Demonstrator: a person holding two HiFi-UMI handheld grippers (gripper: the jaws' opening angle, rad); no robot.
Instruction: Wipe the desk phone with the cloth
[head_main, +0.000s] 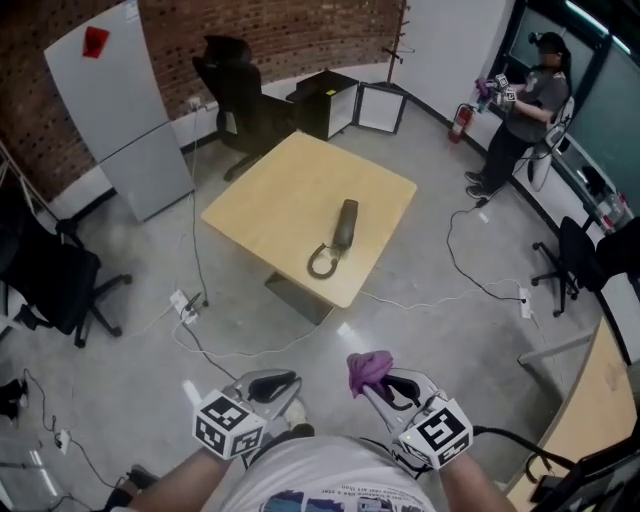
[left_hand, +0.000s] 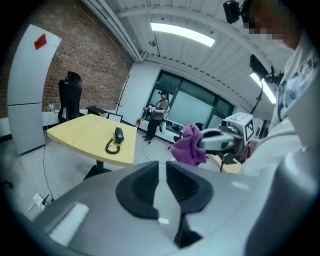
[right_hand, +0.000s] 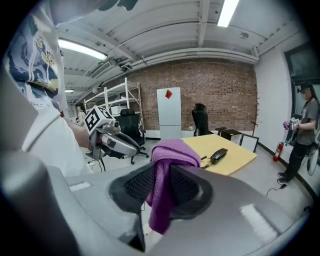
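A black desk phone handset (head_main: 346, 222) with a coiled cord lies on a yellow table (head_main: 270, 200) some way ahead of me. It also shows small in the left gripper view (left_hand: 119, 134) and in the right gripper view (right_hand: 219, 155). Both grippers hang low near my body, well short of the table. My right gripper (head_main: 385, 378) (right_hand: 161, 170) is shut on a purple cloth (right_hand: 170, 150) (head_main: 368, 368), which drapes down between the jaws. My left gripper (head_main: 278, 381) (left_hand: 162, 167) has its jaws drawn close together with nothing between them. The cloth (left_hand: 189, 145) shows to its right.
A person (head_main: 525, 105) with grippers stands at the far right. Behind the table are a black office chair (head_main: 235, 85), a white cabinet (head_main: 120, 100) and a black box (head_main: 325, 100). Cables and a power strip (head_main: 185, 305) lie on the floor. Another chair (head_main: 50, 280) is at left.
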